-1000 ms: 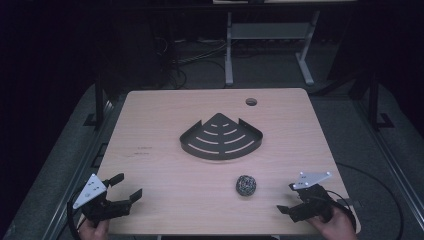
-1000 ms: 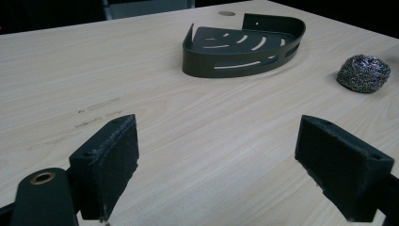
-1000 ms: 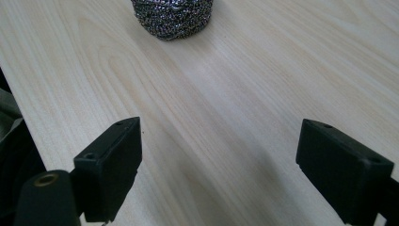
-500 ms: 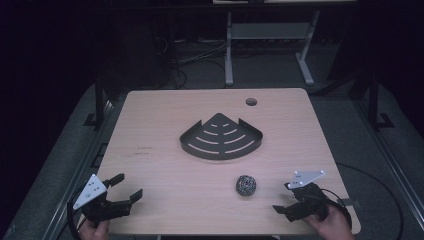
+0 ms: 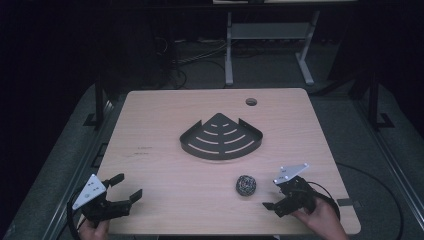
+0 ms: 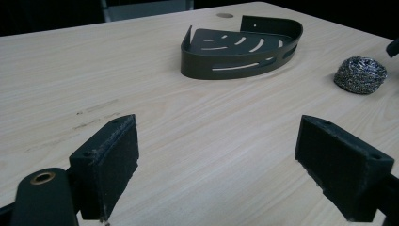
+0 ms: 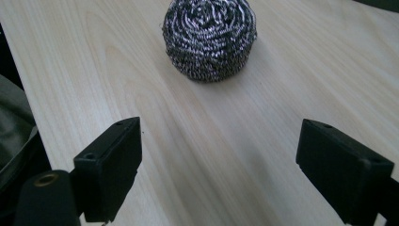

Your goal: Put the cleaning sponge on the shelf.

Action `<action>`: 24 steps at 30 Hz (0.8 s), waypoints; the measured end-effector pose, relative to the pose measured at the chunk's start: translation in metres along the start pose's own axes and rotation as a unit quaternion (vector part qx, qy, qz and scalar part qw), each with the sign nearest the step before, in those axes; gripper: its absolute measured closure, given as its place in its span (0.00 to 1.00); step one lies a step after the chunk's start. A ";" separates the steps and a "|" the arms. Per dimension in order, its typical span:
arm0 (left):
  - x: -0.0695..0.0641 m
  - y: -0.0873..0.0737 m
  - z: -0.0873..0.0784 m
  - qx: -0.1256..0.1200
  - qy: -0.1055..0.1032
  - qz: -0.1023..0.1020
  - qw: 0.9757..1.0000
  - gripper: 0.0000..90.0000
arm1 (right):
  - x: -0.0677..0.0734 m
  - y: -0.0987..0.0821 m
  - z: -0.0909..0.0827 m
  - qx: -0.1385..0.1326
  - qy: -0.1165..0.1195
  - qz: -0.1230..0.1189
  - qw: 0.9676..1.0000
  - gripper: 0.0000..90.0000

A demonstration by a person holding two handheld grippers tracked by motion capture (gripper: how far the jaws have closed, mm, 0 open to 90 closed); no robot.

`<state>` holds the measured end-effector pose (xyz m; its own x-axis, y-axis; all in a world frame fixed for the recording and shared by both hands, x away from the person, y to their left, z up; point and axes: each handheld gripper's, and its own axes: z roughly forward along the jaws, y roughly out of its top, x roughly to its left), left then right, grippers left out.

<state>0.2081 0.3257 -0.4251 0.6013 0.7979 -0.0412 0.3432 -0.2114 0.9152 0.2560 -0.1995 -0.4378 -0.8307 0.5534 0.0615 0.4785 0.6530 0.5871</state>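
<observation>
Now | pale wood table (image 5: pixel 160 130) | dark room | both claws wide open, empty

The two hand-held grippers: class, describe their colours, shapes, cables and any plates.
Each hand-held gripper is black with two block-shaped jaws faced in dark, rough pads. The left hand-held gripper and the right hand-held gripper each carry a grey three-cornered plate on top. A black cable loops from each. A brass-coloured ring shows near the left jaw in both gripper views.
</observation>
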 end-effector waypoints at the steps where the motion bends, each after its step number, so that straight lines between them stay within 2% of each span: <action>1: 0.000 0.000 0.000 -0.002 -0.001 0.000 1.000 0.15 | 0.000 0.002 0.001 0.000 -0.001 -0.001 1.000 0.16; 4: -0.001 0.000 0.001 -0.005 -0.008 -0.002 1.000 0.15 | 0.001 0.008 0.005 0.002 0.005 -0.005 1.000 0.16; 8: -0.002 0.001 0.002 -0.001 -0.008 0.004 1.000 0.15 | 0.001 0.018 0.011 0.010 0.006 -0.014 1.000 0.16; 12: -0.001 0.000 0.001 -0.003 -0.005 0.001 1.000 0.15 | 0.001 0.028 0.013 0.013 0.011 -0.017 1.000 0.16; 19: -0.001 0.000 0.001 -0.003 -0.004 0.000 1.000 0.15 | 0.002 0.045 0.020 0.034 0.011 -0.045 0.998 0.16; 24: 0.000 0.000 0.000 -0.004 -0.003 0.001 1.000 0.15 | 0.002 0.053 0.026 0.043 0.012 -0.049 0.998 0.16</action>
<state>0.2078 0.3254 -0.4248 0.6062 0.7942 -0.0421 0.3367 -0.2083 0.9183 0.2868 -0.1500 -0.4269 -0.8803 0.4736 0.0272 0.4170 0.7452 0.5204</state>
